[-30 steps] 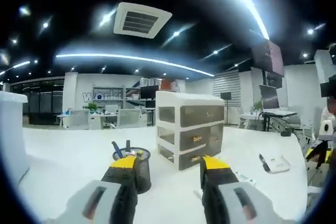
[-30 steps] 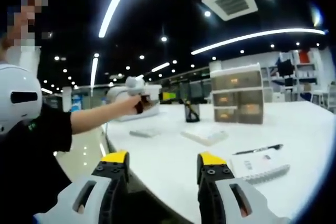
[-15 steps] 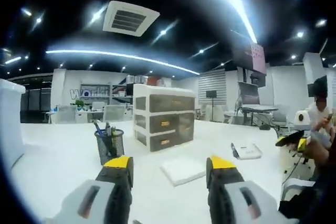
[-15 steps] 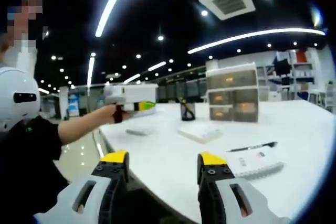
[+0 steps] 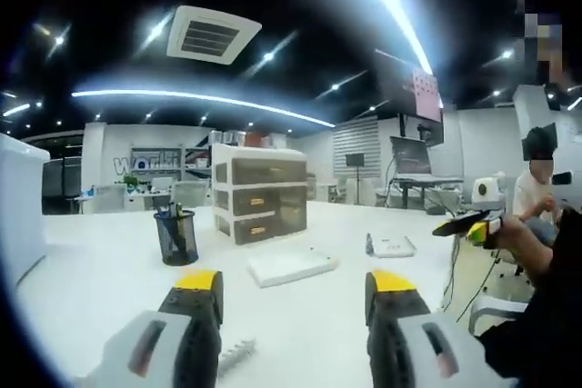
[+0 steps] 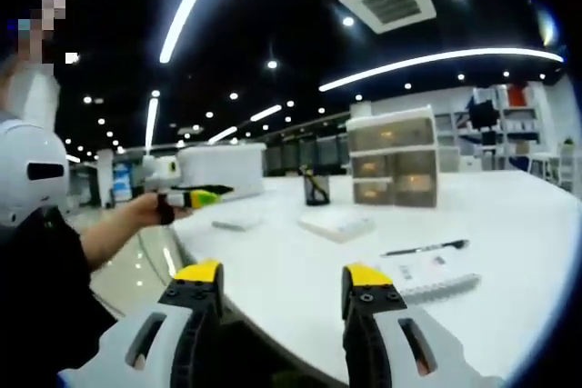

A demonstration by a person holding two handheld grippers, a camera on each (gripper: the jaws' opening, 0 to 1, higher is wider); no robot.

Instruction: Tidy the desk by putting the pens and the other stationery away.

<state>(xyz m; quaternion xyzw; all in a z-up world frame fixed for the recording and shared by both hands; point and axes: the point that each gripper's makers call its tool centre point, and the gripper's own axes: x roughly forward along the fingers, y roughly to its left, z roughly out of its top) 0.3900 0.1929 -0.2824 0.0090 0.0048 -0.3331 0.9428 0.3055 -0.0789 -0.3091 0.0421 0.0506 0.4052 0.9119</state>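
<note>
Your left gripper point(image 5: 293, 302) has its jaws apart and empty, held level over the near edge of the desk point(image 5: 109, 270), so nothing is picked yet. Just past it lies a pad point(image 5: 291, 265), with the pen cup point(image 5: 175, 235) and drawers point(image 5: 258, 203) behind, toward the far edge. Your right gripper point(image 6: 283, 293), also apart and empty, hangs off the desk's near edge. Beyond it a pen point(image 6: 425, 247) rests on a notebook point(image 6: 429, 274), near that edge. Judging by this, the pen goes to the cup, so it is the likely first grab.
</note>
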